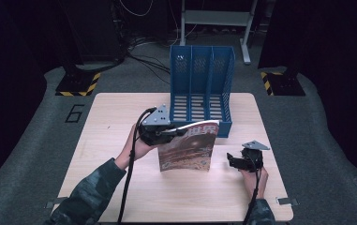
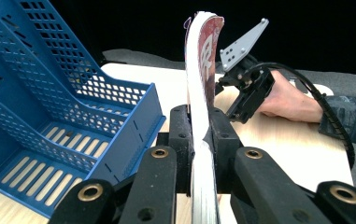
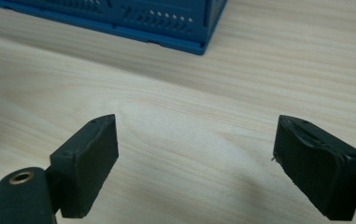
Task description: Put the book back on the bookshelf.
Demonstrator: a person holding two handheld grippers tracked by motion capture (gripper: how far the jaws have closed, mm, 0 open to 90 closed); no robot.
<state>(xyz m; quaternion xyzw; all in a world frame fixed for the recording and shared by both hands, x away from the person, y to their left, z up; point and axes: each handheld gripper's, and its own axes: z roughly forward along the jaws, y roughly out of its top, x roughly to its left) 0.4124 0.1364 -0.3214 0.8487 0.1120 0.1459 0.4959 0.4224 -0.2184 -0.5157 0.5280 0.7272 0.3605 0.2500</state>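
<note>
A magazine stands upright on its lower edge near the middle of the wooden table, its reddish-brown cover facing the person and its top edge leaning toward the blue file rack just behind it. The left gripper is clamped on the magazine's upper left corner; in the left gripper view the two black jaws press on both sides of the white page block, which rises between them with the cover curling at the top. The left hand holds that gripper from the left, a camouflage sleeve running down to the bottom edge. The rack has three upright slots with perforated walls and a slatted floor, and sits at the far side of the table, open toward the person. To the right of the magazine, apart from it, the right gripper hovers low over the table, held by the right hand. Its jaws stand wide apart over bare wood in the right gripper view, with the rack's corner beyond them.
</note>
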